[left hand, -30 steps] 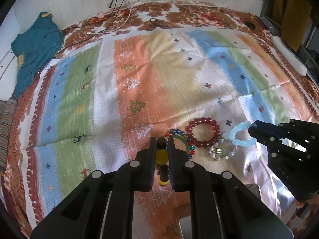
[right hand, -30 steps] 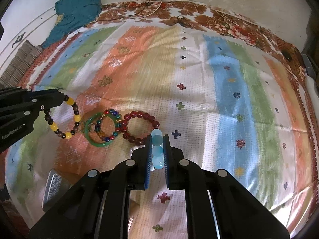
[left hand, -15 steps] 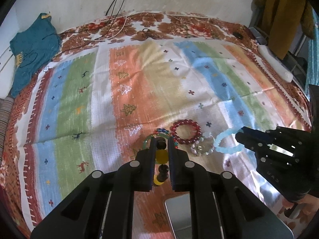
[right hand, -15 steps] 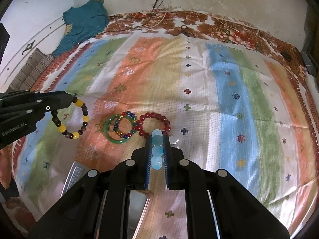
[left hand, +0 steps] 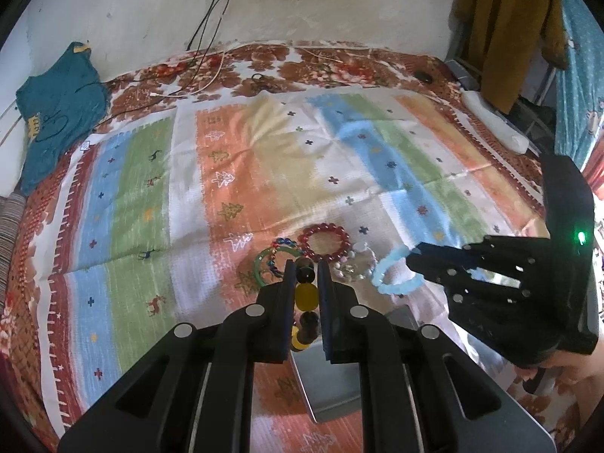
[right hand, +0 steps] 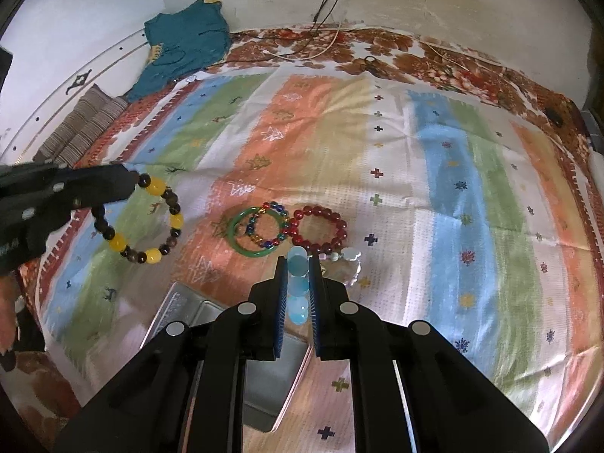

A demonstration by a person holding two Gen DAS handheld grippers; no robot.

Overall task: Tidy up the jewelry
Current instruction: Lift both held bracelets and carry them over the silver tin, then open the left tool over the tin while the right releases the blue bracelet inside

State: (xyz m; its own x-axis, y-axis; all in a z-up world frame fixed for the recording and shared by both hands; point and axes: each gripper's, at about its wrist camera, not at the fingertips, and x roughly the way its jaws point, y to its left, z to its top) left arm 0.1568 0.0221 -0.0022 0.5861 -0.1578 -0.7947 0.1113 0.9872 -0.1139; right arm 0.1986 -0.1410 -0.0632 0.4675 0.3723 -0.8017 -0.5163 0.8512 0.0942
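My left gripper is shut on a yellow-and-brown bead bracelet, which hangs from its tips in the right wrist view. My right gripper is shut on a pale blue bead bracelet, seen hanging in the left wrist view. Both are held above the striped cloth. On the cloth lie a green bangle, a multicoloured bead bracelet, a dark red bead bracelet and a clear pale bracelet. A silver metal tin lies open below the grippers.
The striped cloth covers a bed with a floral sheet. A teal garment and cables lie at the far edge by the wall. A brown garment hangs at the right.
Both grippers have lifted and pulled back from the cloth with their bracelets. The tin has come further into view beneath them.
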